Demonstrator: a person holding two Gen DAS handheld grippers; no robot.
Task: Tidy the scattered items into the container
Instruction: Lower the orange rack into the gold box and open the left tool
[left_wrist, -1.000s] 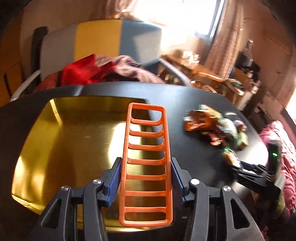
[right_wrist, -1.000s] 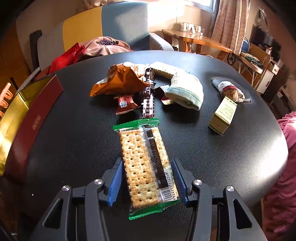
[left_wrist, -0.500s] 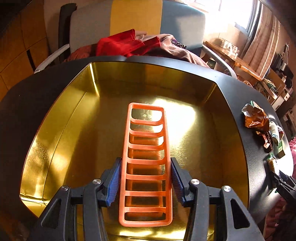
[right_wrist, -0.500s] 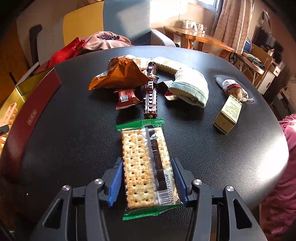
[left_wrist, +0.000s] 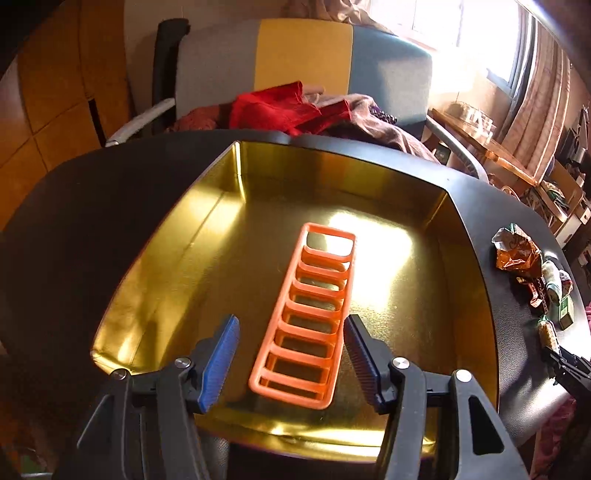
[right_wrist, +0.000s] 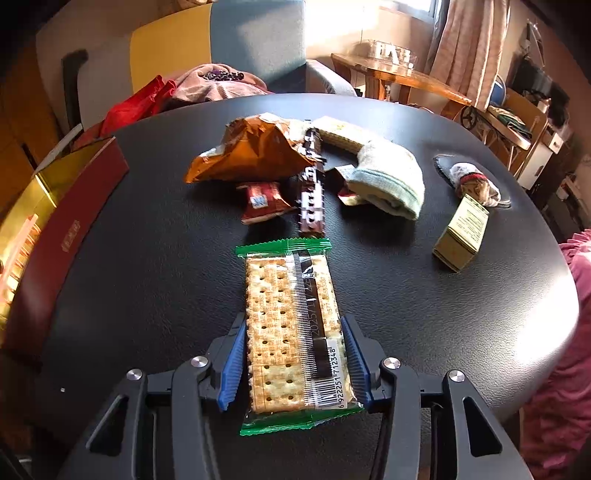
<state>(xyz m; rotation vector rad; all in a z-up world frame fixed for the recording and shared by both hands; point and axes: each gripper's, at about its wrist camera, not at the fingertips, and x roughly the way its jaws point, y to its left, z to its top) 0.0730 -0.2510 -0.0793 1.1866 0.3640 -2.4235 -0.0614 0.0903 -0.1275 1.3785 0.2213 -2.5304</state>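
My left gripper (left_wrist: 291, 356) has just been spreading its jaws; they now stand wide, and the orange rack (left_wrist: 308, 319) lies on the floor of the gold box (left_wrist: 155, 295) between the pads, running toward twelve o'clock, a clear gap at nine, the right pad close beside it. My right gripper (right_wrist: 293, 363) clamps the cracker pack (right_wrist: 293, 328), which points toward twelve over the black table (right_wrist: 147, 258).
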